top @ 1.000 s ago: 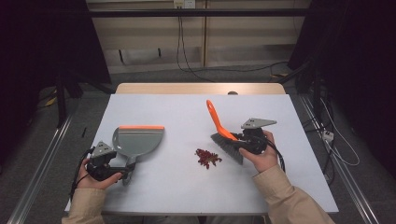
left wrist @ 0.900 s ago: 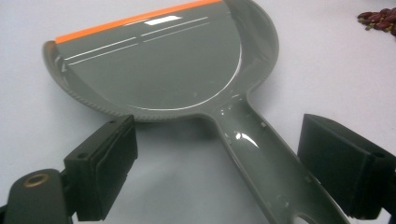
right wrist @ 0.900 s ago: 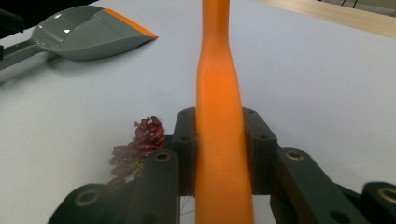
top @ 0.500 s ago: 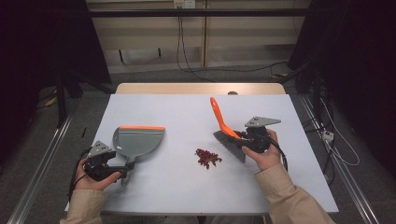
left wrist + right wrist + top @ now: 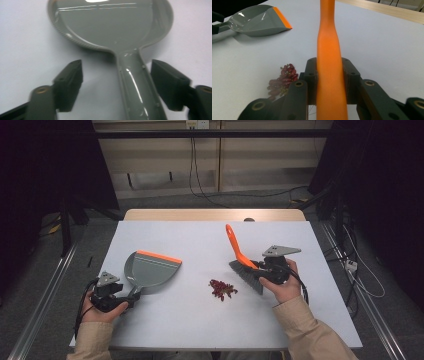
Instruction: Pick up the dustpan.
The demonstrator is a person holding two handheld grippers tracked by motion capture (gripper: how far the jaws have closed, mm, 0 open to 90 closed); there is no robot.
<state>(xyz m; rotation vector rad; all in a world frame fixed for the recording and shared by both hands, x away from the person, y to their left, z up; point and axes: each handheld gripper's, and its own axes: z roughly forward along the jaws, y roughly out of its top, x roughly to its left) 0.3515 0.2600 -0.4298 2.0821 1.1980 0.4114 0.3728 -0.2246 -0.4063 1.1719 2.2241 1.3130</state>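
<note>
On the white tabletop (image 5: 200, 320), the left gripper (image 5: 117, 75) stood open astride the grey plastic dustpan (image 5: 150, 270) handle, ungripped, so the orange-handled brush (image 5: 240, 257) clamped in the right gripper (image 5: 329, 77) risked shoving pan and dark red debris (image 5: 221, 289) away.

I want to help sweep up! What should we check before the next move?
1. Right claw shut on the brush handle: ok.
2. Left claw gripping the dustpan handle: not ok, its jaws stand open on either side of the handle.
3. Crumbs lie between brush and dustpan: ok.
4. Dustpan's orange lip facing the crumbs: not ok, it points toward the table's far side.
5. Brush bristles down on the table: cannot tell.
</note>
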